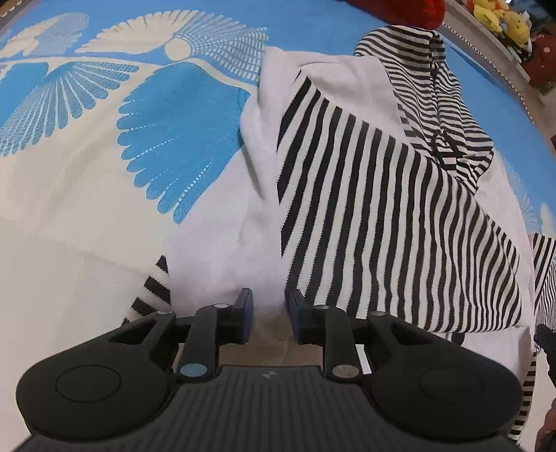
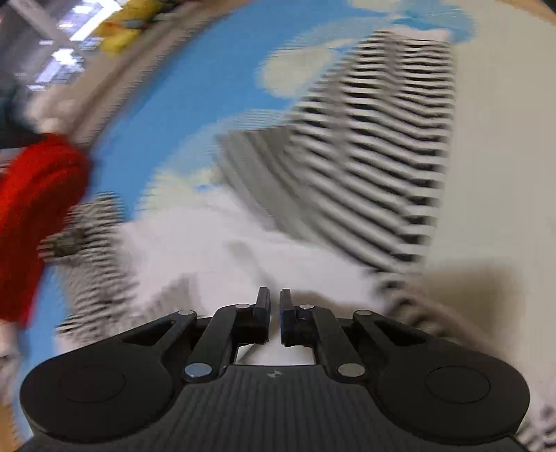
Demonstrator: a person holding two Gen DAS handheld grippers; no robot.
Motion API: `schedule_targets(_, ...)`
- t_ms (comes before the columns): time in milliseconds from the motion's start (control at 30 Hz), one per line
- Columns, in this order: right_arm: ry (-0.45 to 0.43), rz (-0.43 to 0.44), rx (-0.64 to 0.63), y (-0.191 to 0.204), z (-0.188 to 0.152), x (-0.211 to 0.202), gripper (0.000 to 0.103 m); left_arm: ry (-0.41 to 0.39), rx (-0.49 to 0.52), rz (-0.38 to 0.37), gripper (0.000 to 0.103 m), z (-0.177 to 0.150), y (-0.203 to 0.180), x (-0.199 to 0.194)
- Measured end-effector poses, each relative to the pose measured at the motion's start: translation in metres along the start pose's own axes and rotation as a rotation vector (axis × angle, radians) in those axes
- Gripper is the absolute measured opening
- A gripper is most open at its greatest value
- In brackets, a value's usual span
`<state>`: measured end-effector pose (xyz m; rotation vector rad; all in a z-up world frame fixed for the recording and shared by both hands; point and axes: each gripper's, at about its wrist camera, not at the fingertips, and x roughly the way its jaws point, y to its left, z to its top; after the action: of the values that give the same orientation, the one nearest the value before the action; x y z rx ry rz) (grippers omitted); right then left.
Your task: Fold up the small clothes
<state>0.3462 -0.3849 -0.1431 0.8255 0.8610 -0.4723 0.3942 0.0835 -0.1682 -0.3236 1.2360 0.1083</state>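
Note:
A small white garment with black-and-white striped panels (image 1: 382, 208) lies crumpled on a blue and cream bird-patterned bedspread (image 1: 104, 243). My left gripper (image 1: 269, 302) points steeply down at the garment's near white edge. Its jaws stand a little apart with white cloth bunched between the pads. In the right wrist view everything is motion-blurred. The striped garment (image 2: 365, 156) stretches away ahead, and its white part reaches down to my right gripper (image 2: 275, 302). That gripper's jaws are nearly together, with a thin sliver of white cloth in the gap.
A red knitted item (image 1: 410, 10) lies at the bedspread's far edge and shows as a red blur (image 2: 38, 208) at the left of the right wrist view. Yellow plush toys (image 1: 500, 17) sit beyond the bed's edge. Bare bedspread lies left of the garment.

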Motion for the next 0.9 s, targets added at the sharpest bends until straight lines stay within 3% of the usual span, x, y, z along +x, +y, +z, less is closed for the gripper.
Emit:
schedule_targets(67,-0.038,-0.026,0.01,-0.004,0.003,-0.003,0.009,-0.028,-0.01,-0.002,0.026,0.001,-0.001,-0.009)
schedule_targets(133,-0.065,0.056,-0.028,0.004,0.006,-0.009,0.012,-0.055,0.0,-0.022,0.026,0.002,-0.006,-0.015)
schedule_targets(200,-0.063,0.163,-0.095,0.016,0.005,-0.014,0.035,-0.045,0.013,-0.03,0.026,0.001,-0.01,-0.011)
schedule_targets(233,-0.022,0.214,-0.128,0.022,0.004,-0.01,0.057,-0.023,0.016,-0.024,0.026,0.0,-0.011,-0.006)
schedule_targets(267,0.034,0.241,-0.146,0.026,0.003,-0.004,0.071,-0.002,0.014,-0.017,0.026,-0.001,-0.011,0.0)
schedule_targets(333,0.193,0.223,-0.189,0.029,-0.001,0.019,0.07,0.005,0.01,-0.011,0.026,-0.003,-0.01,0.003)
schedule_targets(400,0.225,0.075,-0.197,0.022,-0.004,0.032,0.064,-0.01,0.014,-0.014,0.026,0.0,-0.013,-0.005)
schedule_targets(500,0.19,0.109,-0.184,0.022,0.005,0.024,0.064,-0.056,0.038,-0.055,0.03,0.002,-0.023,-0.018)
schedule_targets(600,0.131,0.159,-0.24,0.03,0.012,0.012,0.066,-0.024,0.042,-0.045,0.032,-0.003,-0.029,-0.006)
schedule_targets(733,0.209,0.078,-0.154,0.011,0.014,0.029,0.065,-0.008,0.051,-0.012,0.032,-0.007,-0.034,-0.001)
schedule_targets(900,0.09,0.05,-0.136,0.002,0.027,0.002,0.064,-0.064,0.062,-0.065,0.033,-0.007,-0.053,-0.031)
